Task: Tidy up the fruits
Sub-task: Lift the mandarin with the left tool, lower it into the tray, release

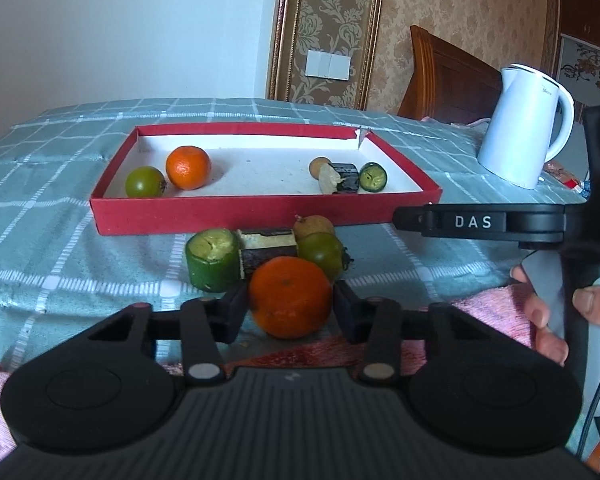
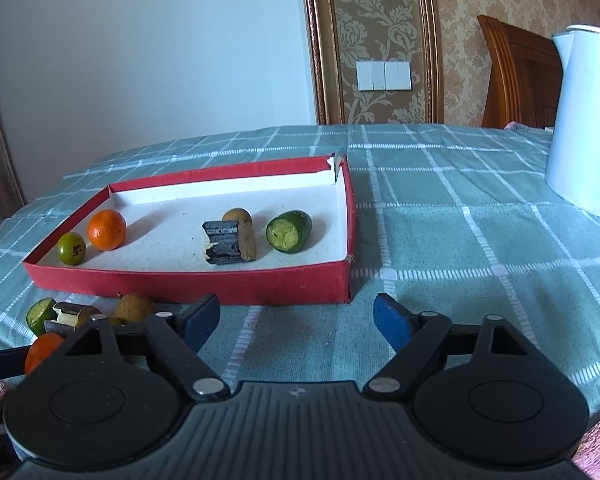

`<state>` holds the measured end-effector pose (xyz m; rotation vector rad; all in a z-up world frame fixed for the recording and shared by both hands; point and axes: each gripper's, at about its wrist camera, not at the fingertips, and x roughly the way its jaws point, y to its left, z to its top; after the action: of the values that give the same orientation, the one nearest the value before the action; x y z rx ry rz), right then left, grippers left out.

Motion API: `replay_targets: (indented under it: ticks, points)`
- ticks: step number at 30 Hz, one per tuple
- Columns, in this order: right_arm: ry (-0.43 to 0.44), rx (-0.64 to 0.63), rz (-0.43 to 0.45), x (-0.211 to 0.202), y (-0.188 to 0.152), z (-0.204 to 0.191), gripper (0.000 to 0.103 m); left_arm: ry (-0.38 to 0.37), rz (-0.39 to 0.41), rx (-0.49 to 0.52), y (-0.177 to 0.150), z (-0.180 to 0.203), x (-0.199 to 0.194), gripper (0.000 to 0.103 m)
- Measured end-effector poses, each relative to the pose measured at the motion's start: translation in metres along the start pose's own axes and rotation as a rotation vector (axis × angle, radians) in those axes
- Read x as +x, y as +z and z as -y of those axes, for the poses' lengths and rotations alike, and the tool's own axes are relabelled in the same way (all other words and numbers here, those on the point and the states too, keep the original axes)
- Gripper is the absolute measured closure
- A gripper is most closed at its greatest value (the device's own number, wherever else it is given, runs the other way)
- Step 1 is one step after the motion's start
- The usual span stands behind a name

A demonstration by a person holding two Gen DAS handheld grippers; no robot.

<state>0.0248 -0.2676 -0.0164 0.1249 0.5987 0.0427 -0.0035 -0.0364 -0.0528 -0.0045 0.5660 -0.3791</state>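
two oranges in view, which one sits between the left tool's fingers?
The near orange on the tablecloth, outside the red box. The other orange lies inside the box, beside a green fruit.

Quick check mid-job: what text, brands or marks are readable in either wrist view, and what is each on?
"DAS": white letters on the right gripper, seen from the left wrist view.
Grey brand on the kettle: too small to read; cut off in the right view.
Dark mark on the green fruit in the box: unreadable.
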Motion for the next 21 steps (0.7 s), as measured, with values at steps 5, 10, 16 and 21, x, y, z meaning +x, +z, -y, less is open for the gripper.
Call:
replay_targets:
  ticks: [5,10,16,21]
  points:
    - [0.003,0.009,-0.019,0.003,0.0,0.001,0.018,-0.005,0.011,0.006,-0.002,-0.001,-0.001,0.062]
    - [0.007,0.017,-0.045,0.006,0.0,0.002,0.018,-0.012,0.004,0.003,-0.001,-0.003,-0.005,0.062]
    - [0.004,0.013,-0.063,0.008,0.0,0.001,0.009,-0.021,0.013,-0.006,0.006,-0.007,-0.016,0.062]
    - [0.003,0.002,-0.071,0.009,-0.001,-0.001,0.007,-0.044,0.059,-0.012,0.02,-0.01,-0.034,0.062]
